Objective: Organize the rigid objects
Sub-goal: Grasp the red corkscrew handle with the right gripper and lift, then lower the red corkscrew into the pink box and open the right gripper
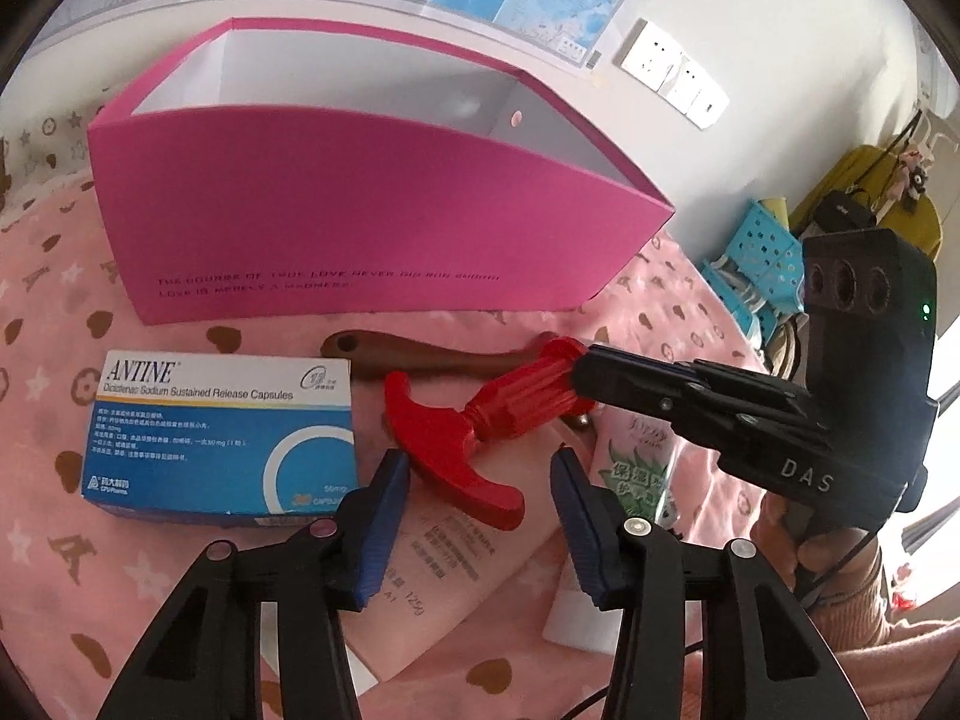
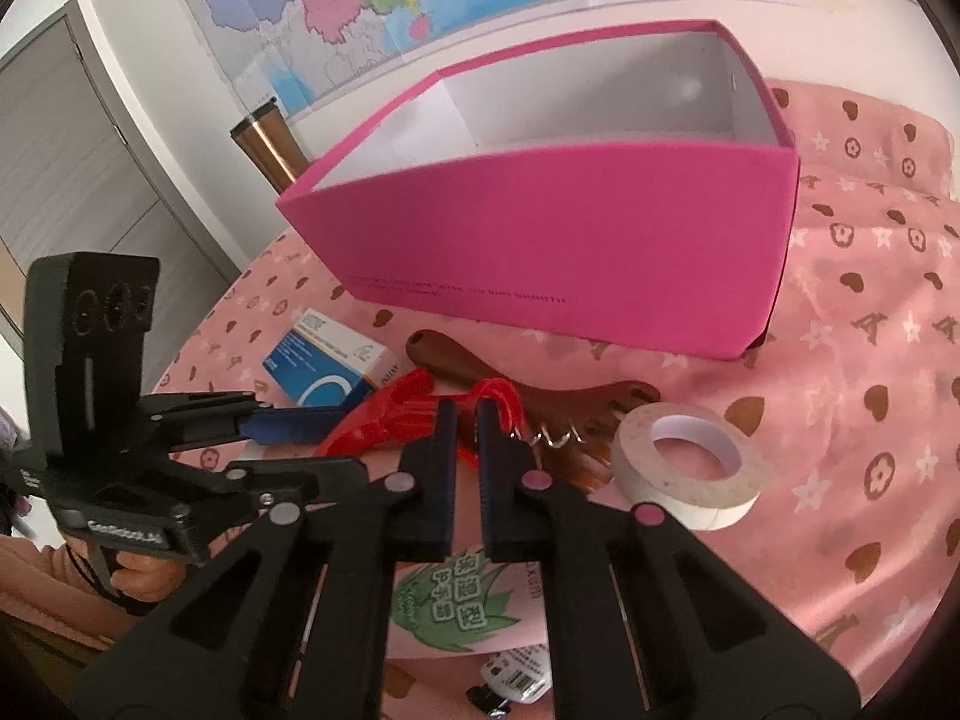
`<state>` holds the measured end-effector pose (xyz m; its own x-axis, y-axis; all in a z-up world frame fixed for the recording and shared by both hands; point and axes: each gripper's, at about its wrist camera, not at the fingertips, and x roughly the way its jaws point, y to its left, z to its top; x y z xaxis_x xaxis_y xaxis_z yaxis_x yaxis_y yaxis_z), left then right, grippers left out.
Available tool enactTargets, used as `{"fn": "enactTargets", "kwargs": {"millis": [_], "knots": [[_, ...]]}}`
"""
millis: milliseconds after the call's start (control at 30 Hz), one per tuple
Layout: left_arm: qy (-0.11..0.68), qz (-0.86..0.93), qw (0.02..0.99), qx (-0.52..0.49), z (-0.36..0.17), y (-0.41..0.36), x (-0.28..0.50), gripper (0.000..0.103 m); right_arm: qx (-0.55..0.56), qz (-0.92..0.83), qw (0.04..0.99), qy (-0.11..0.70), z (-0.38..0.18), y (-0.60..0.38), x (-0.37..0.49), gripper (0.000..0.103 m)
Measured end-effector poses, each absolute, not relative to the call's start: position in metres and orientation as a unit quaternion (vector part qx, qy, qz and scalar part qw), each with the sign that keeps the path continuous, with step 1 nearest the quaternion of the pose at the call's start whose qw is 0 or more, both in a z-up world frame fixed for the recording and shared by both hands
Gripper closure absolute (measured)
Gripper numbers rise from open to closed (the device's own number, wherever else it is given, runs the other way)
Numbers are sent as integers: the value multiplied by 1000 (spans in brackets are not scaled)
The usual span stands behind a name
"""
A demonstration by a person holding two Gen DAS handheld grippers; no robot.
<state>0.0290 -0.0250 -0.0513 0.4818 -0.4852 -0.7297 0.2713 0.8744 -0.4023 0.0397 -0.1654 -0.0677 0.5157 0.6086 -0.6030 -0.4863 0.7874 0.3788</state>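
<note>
A red corkscrew with a T-handle lies on the pink cloth among other items, its metal spiral pointing right. My right gripper is shut on its ribbed red body, reaching in from the right in the left wrist view. My left gripper stands open with its blue pads either side of the T-handle, neither pad clearly pressing it. The tall pink box, open on top and white inside, stands just behind. Its floor is hidden.
A blue-and-white medicine box lies left of the corkscrew, and a brown wooden piece behind it. A pink tube and a green-printed tube lie underneath. A tape roll sits to the right, a metal cup behind the box.
</note>
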Motion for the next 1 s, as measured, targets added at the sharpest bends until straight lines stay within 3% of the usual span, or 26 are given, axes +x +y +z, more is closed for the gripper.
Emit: {"fn": "enactTargets", "kwargs": {"millis": [567,1000], "knots": [[388,-242,884,-100,8,-36,29,54,55,329,897,290,1,-170,24,96],[334,-215,916,-52,55,-43,81,54,49,327,914,235,49,-178,71,95]]}}
